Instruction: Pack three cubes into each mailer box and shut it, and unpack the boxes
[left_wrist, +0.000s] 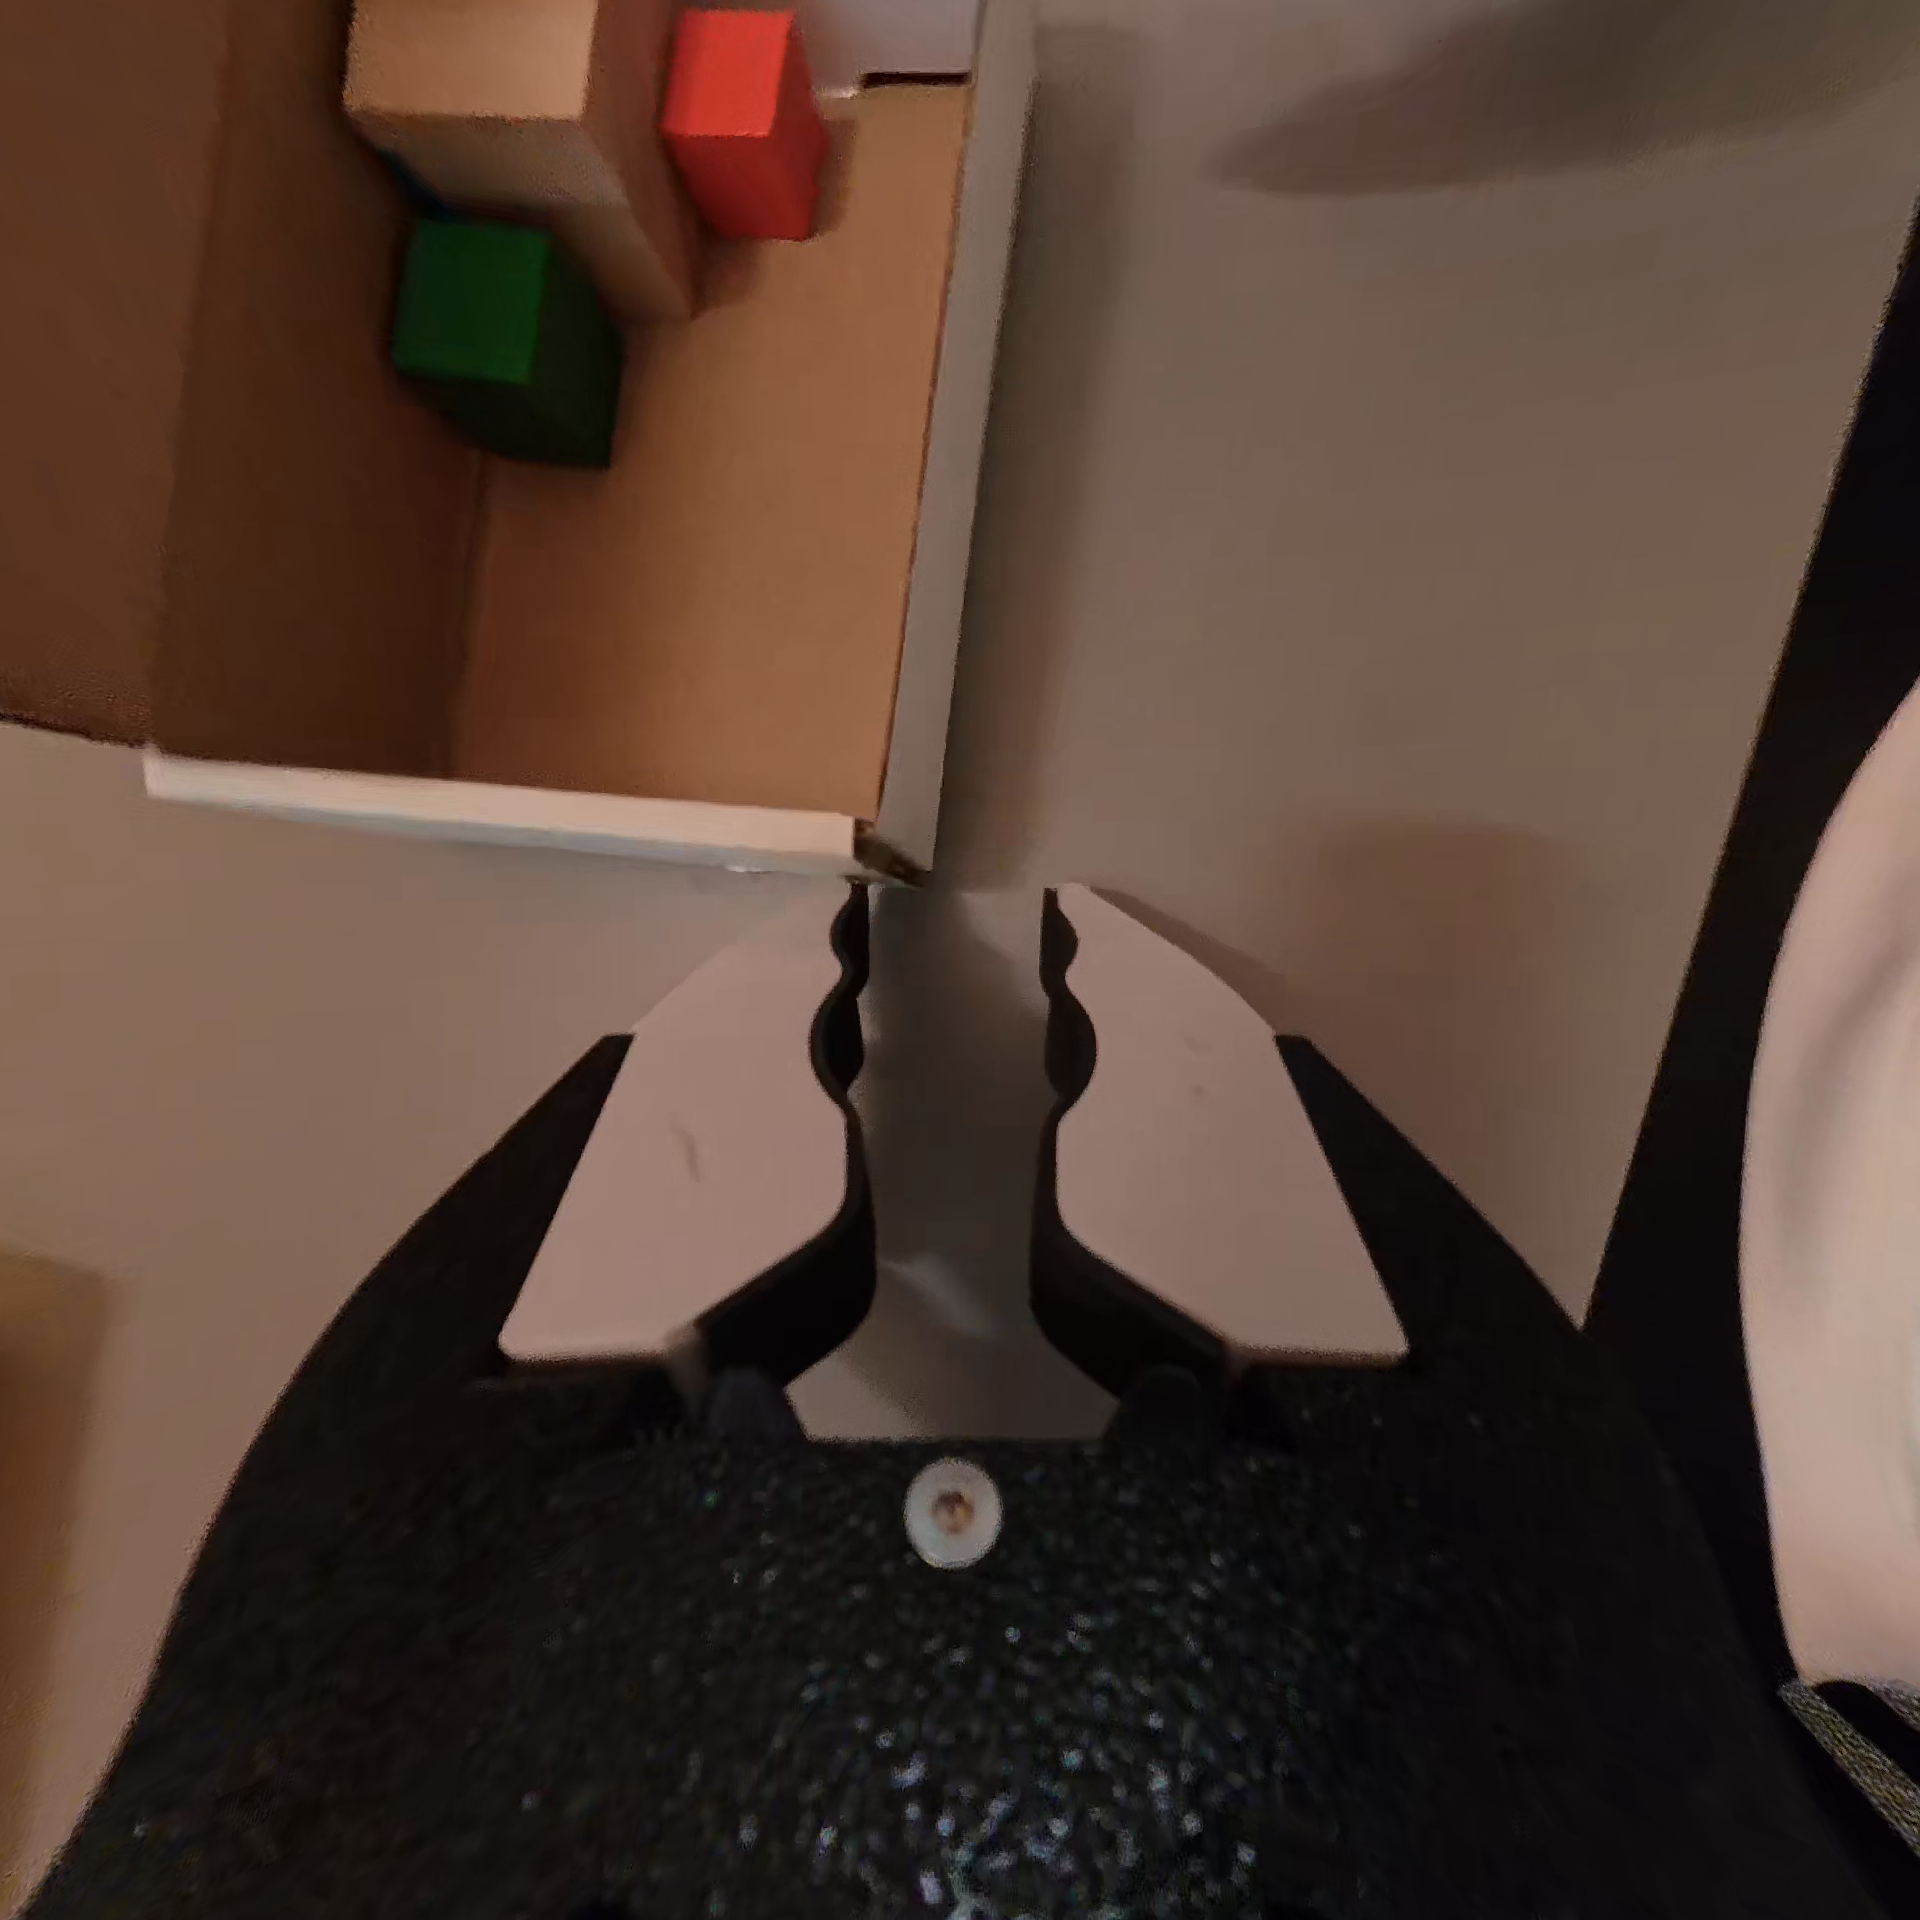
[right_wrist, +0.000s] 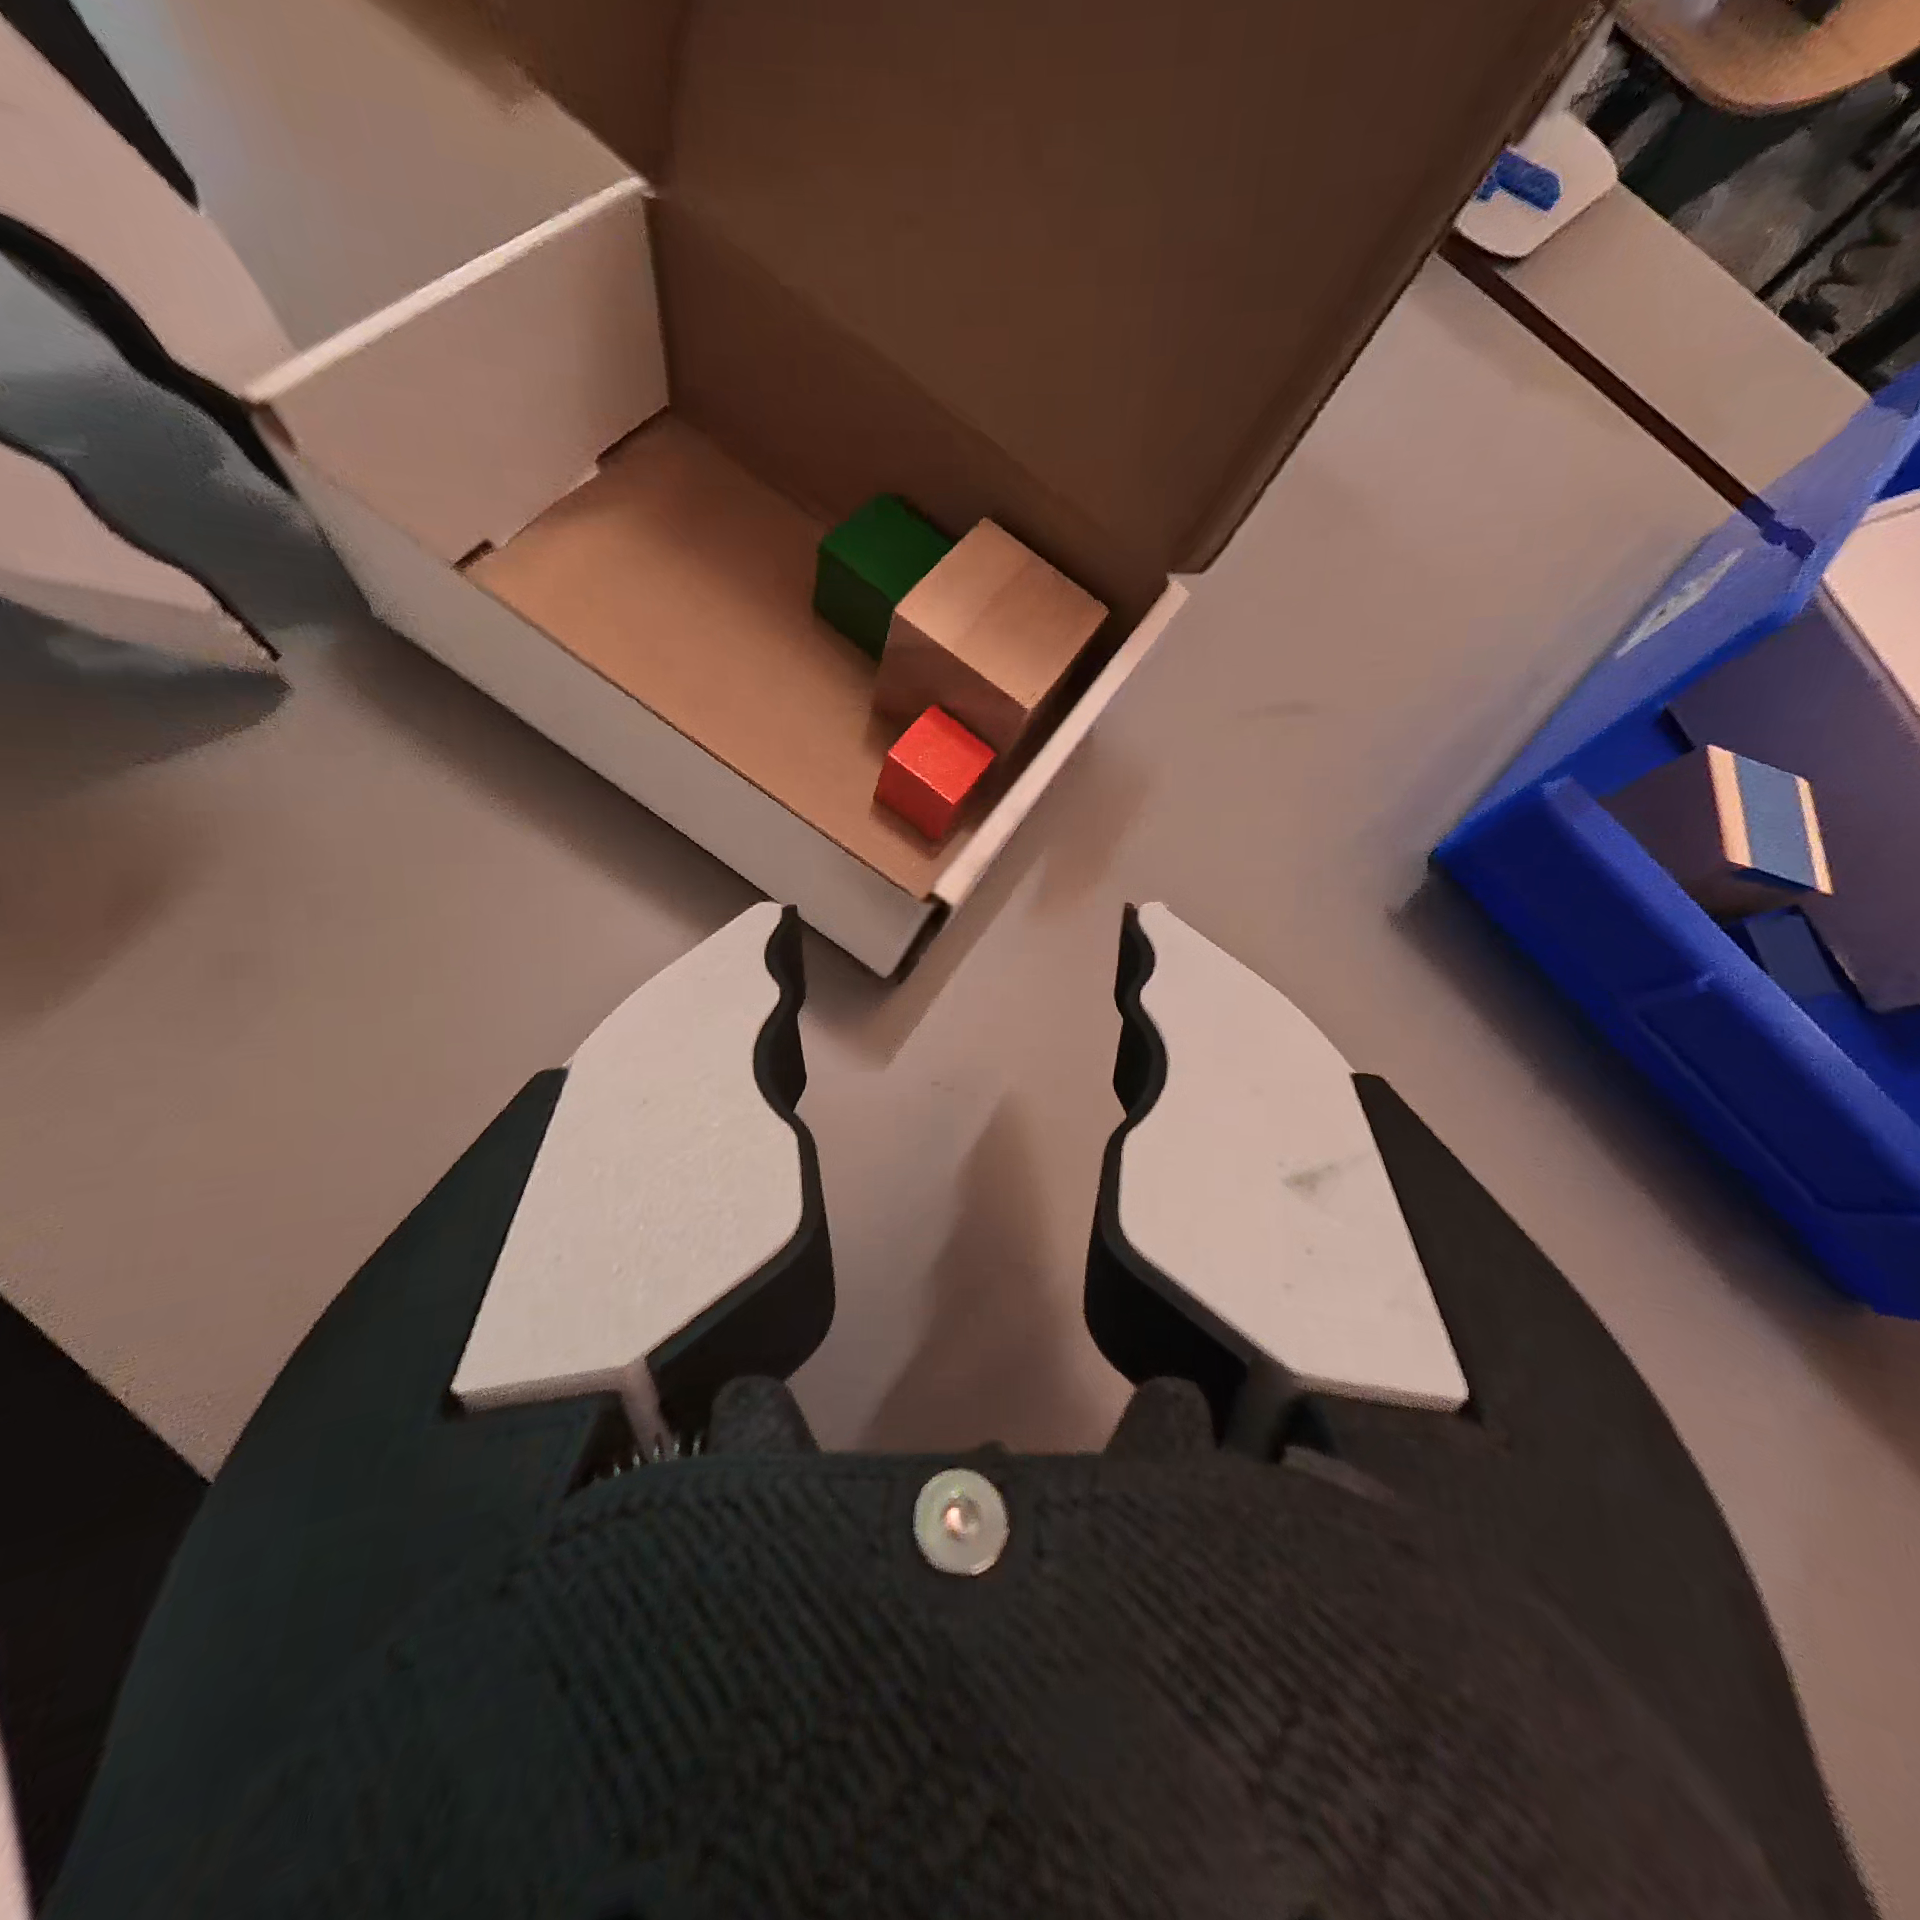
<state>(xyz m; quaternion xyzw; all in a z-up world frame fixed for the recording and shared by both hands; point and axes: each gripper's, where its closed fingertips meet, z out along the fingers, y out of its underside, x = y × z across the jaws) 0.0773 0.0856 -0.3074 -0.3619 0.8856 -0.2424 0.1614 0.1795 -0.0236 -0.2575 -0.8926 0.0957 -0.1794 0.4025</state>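
Right wrist view shows me the mailer box (right_wrist: 665, 717) just ahead of my right gripper (right_wrist: 956, 940), lid up, with the green cube (right_wrist: 868, 582), wooden cube (right_wrist: 987, 634) and red cube (right_wrist: 932, 771) inside. Both my grippers, the left gripper (left_wrist: 951, 914) too, stand apart-jawed and empty. I judge this box is packed but not yet shut.

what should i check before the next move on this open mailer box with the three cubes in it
1. Three cubes in the mailer box: green cube, wooden cube, red cube: ok.
2. Lid clear to fold: upright, box open: ok.
3. Left gripper empty and open, near the box corner: ok.
4. Right gripper empty and open, just short of the near corner: ok.
5. Cubes below the rim: ok.
6. Blue bin clear of the box: ok.
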